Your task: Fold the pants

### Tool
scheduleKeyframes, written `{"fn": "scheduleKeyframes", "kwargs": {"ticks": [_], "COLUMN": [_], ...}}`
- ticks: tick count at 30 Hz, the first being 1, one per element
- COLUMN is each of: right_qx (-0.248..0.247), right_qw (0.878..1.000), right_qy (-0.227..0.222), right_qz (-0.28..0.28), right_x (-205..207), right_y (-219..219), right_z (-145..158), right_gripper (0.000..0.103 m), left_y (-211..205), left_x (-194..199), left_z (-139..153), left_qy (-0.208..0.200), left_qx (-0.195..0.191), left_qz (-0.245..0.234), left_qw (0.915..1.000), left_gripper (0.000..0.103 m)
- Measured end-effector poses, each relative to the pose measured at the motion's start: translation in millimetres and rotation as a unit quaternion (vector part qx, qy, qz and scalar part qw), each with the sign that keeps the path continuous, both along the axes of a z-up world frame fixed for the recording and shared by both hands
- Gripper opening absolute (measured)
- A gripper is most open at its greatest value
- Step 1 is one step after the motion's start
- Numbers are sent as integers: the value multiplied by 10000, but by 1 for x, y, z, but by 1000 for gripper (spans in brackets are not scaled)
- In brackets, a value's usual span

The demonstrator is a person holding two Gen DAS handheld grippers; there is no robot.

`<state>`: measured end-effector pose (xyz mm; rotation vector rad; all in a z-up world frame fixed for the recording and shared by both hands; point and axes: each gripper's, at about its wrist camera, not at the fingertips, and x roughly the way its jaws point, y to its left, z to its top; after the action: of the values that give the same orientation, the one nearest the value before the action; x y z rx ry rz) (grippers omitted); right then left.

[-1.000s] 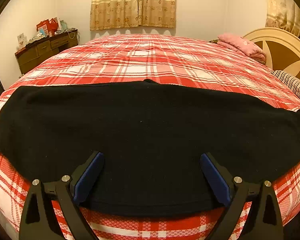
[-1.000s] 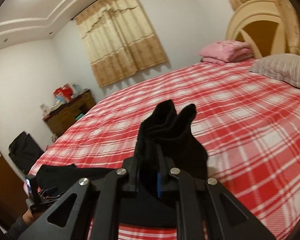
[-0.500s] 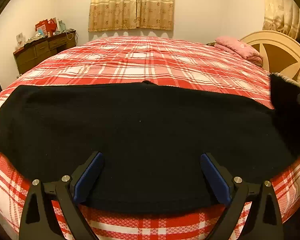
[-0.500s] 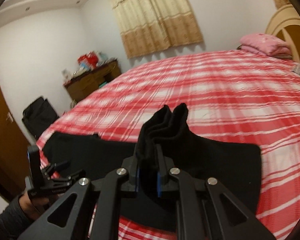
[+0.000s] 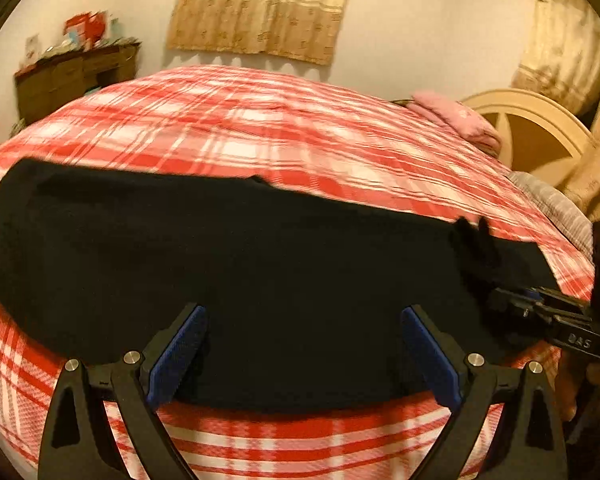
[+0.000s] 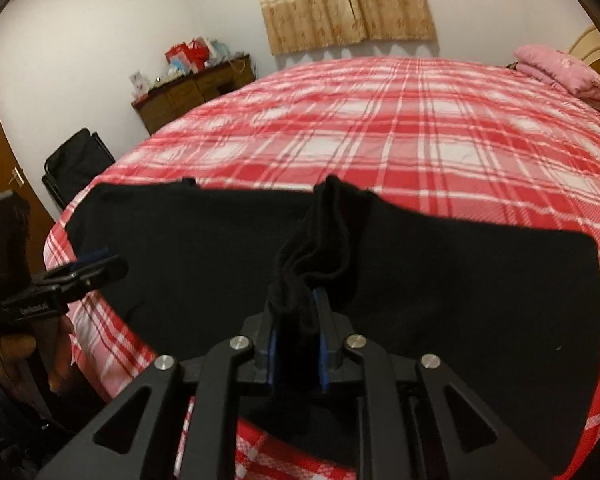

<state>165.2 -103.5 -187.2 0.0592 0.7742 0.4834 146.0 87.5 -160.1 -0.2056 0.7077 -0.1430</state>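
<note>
Black pants (image 5: 260,264) lie spread across the near edge of the bed. My left gripper (image 5: 304,352) hovers open over their near hem, blue pads wide apart with nothing between them; it also shows in the right wrist view as the left gripper (image 6: 96,264), held by a hand. My right gripper (image 6: 296,320) has a bunched end of the pants (image 6: 324,232) between its pads, standing up over the flat cloth (image 6: 460,280). Its jaws are opening, and the bunch still fills the gap. The left wrist view catches the right gripper (image 5: 512,300) low at the right.
The bed cover (image 5: 260,128) is red and white plaid. A wooden dresser (image 6: 196,88) with clutter stands by the far wall, and a black bag (image 6: 76,160) sits on the floor at the left. A pink folded blanket (image 6: 560,68), a striped pillow (image 5: 556,208) and the headboard (image 5: 540,132) are at the right.
My right gripper came down and leftwards with the bunched end, laying it over the spread pants, and its jaws have parted a little. The left gripper tilted slightly but stayed put, open.
</note>
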Motion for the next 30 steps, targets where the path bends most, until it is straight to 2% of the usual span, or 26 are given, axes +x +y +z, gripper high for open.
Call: {"fn": "scheduleKeyframes", "kwargs": {"ticks": [1,3,4,8,10,12,14,16,18,20,21,22,23,25,30], "right_qx": [15,61,52,-121,40,222,429,691,714,699,732,746,765,819,937], "right_qw": [10000,9998,9998,9994,9994,9975,9929,9884,9832,9776,9756,9741,9719,9696,9635], "right_qy": [59,76,-20,-280,-321,-394,-405,-359,-570,-831,-908,-965,-1048,-1137,-1306], "right_qz": [55,179,205,132,-141,-538,-1035,-1302,-1578,-1800,-1863,-1904,-1965,-2007,-2140], "right_x": [-2,-8,-14,-30,-32,-32,-31,-27,-28,-32,-32,-33,-34,-36,-43], "right_y": [0,0,-1,-21,-46,-71,-98,-117,-131,-141,-144,-145,-146,-147,-156], "right_z": [1,10,17,36,41,41,36,33,33,35,37,38,40,43,47], "right_gripper": [50,68,71,71,71,72,72,72,72,72,72,72,72,73,74], "left_y": [-6,-17,-23,-54,-75,-93,-109,-124,-133,-137,-138,-139,-140,-139,-141], "left_x": [1,4,7,25,40,52,65,76,85,86,85,85,84,81,73], "left_z": [2,6,9,13,14,14,10,5,-2,-1,1,1,1,2,6], "left_qy": [-12,-3,-5,6,70,148,320,458,616,566,579,600,669,710,622], "left_qx": [4,-2,-22,-170,-217,-323,-357,-324,-240,-303,-345,-408,-473,-580,-507], "left_qz": [-125,-365,-497,-965,-1171,-1368,-1481,-1555,-1467,-1373,-1364,-1385,-1417,-1350,-1291], "left_qw": [9999,9993,9988,9952,9929,9900,9878,9862,9870,9884,9884,9877,9865,9866,9884], "left_gripper": [98,98,98,98,97,92,77,64,62,61,56,33,16,16,10]}}
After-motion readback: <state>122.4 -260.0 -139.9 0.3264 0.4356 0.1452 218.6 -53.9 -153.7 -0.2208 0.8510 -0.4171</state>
